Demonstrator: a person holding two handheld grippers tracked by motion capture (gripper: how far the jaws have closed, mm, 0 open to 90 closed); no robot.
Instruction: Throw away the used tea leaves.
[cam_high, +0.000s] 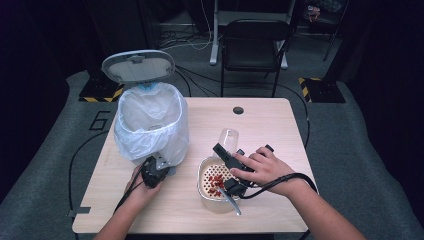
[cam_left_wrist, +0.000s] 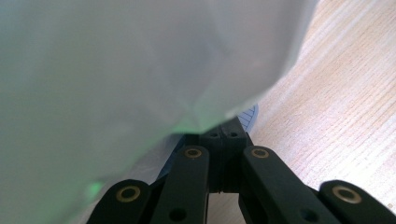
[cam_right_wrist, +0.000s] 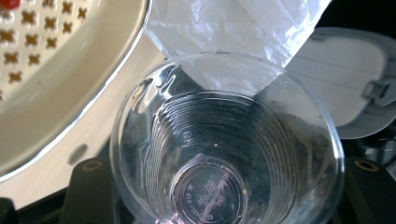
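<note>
Clear plastic, ribbed on the inside, the cup (cam_right_wrist: 226, 154) sits between the jaws of the right gripper (cam_high: 231, 165), which are closed about halfway onto its wall; the cup appears empty. In the high view the cup (cam_high: 229, 138) is held tilted above the far edge of the strainer (cam_high: 204, 186), a cream perforated basket holding small red pieces (cam_high: 216, 183) and set in a metal pan.

Risk: the cup wall is thin, so more squeeze could buckle it or let it pop out of the jaws. A low swing could catch the strainer rim and scatter the red pieces across the wooden table (cam_high: 270, 125).

The left gripper (cam_high: 154, 172) has its jaws fully closed at the foot of the bin (cam_high: 152, 127), under the hanging white bag (cam_left_wrist: 130, 70); whether it pinches anything cannot be told. A pull here could tip the bin, whose lid (cam_high: 138, 65) stands open.
</note>
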